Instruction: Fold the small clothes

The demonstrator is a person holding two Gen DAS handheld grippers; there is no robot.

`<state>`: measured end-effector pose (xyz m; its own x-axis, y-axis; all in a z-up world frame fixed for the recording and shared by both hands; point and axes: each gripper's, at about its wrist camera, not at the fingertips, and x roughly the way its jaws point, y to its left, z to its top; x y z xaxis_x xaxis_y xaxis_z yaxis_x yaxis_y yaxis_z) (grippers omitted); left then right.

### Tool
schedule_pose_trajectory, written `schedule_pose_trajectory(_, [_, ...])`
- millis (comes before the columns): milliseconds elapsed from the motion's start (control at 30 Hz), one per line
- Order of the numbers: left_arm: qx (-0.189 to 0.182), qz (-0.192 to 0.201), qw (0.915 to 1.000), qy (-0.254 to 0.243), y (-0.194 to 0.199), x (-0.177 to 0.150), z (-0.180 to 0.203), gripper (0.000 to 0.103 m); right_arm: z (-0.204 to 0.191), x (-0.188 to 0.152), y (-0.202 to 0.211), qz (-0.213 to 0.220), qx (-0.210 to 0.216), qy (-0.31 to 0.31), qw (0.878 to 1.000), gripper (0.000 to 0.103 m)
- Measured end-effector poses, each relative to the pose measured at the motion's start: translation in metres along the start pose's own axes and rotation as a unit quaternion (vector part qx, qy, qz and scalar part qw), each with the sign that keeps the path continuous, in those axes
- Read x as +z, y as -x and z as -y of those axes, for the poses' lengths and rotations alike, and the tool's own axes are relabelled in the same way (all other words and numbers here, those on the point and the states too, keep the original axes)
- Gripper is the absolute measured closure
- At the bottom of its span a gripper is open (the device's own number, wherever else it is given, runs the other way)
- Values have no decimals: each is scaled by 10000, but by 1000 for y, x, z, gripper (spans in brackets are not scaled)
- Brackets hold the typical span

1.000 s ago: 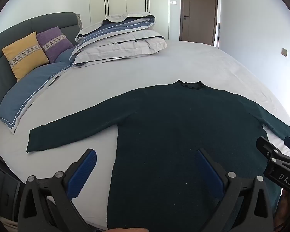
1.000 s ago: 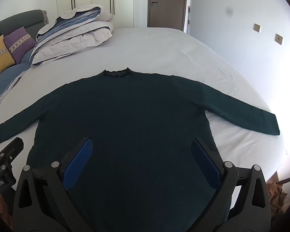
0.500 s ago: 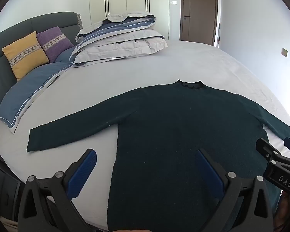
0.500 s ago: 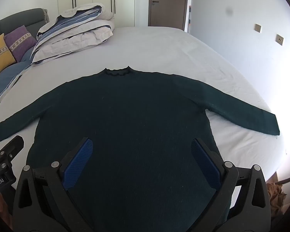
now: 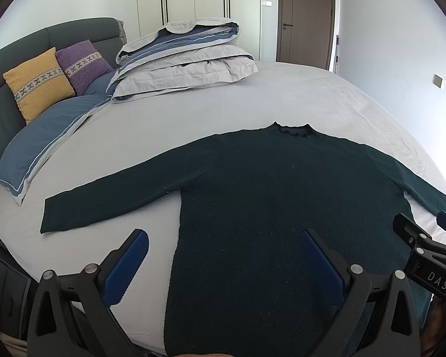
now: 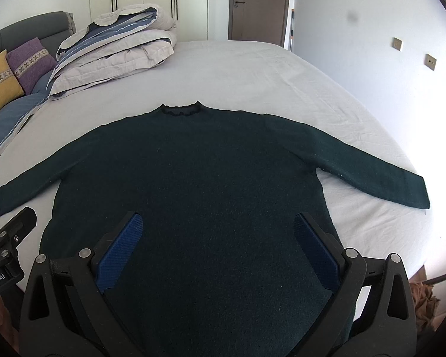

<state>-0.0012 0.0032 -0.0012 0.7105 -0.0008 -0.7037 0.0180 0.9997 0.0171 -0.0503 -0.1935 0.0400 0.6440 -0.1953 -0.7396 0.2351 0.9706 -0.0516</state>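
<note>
A dark green long-sleeved sweater (image 5: 282, 196) lies flat on the white bed sheet (image 5: 223, 104), collar away from me and both sleeves spread out. It also shows in the right wrist view (image 6: 211, 178). My left gripper (image 5: 226, 264) is open and empty, held above the sweater's left hem edge. My right gripper (image 6: 217, 247) is open and empty above the lower middle of the sweater. The right gripper also shows in the left wrist view (image 5: 425, 247), and the left gripper's body shows in the right wrist view (image 6: 6, 247).
A folded grey and blue duvet (image 5: 187, 59) lies at the far side of the bed. A yellow cushion (image 5: 38, 80) and a purple cushion (image 5: 83, 65) lean on the grey headboard. A blue pillow (image 5: 44, 136) lies left. The bed's edge is close below me.
Both grippers have shifted only slightly. The sweater has not moved.
</note>
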Motion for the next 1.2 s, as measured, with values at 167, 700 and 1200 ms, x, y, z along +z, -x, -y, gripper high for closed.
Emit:
schedule_pose_trajectory(167, [-2,2,10000,-6,0,0,1,0,-1,-1,-1,-10,-3,0,10000,0])
schedule_pose_trajectory(700, [-10,6,10000,-3,0,0,0,0,-3,-2,-3,-14,-4,16,10000,0])
schedule_pose_trajectory(1200, [-5,0,10000,8,-2,-2,2,0,-5,-4,-3,-29,-11,28,10000,0])
